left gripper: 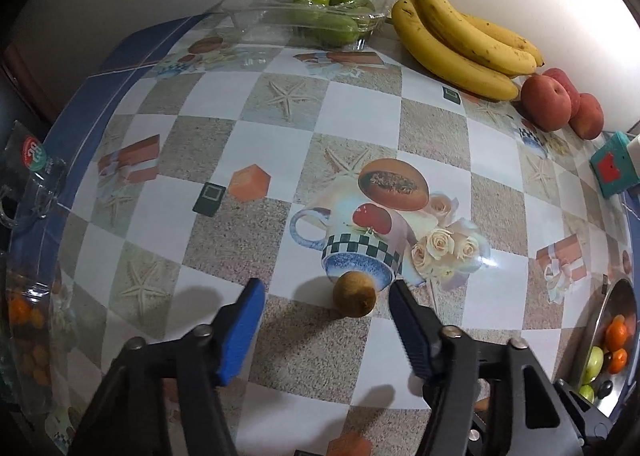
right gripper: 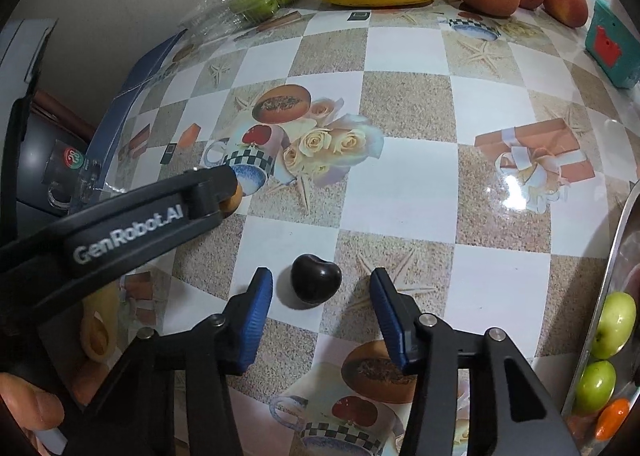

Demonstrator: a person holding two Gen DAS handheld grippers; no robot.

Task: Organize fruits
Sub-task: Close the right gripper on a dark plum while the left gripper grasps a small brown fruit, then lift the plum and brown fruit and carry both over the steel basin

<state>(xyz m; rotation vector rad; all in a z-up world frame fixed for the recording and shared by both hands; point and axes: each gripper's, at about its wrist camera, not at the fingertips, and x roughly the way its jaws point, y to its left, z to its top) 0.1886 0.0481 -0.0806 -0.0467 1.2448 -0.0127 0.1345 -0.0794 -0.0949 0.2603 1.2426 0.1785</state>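
Patterned tablecloth (left gripper: 256, 135) fills both views. Left gripper (left gripper: 327, 290) spreads wide around a brown fruit (left gripper: 354, 294), perhaps a kiwi; only the right view shows the right gripper (right gripper: 321, 283), wide around a dark plum (right gripper: 315, 278).

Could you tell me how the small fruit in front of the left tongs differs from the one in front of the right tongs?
The brown fruit is tan, matte and oval; the dark fruit is near-black, glossy and heart-shaped. The brown fruit lies close to one finger of the left tongs; the dark fruit sits about midway in the right tongs. Both rest ungripped on the tablecloth between open tongs.
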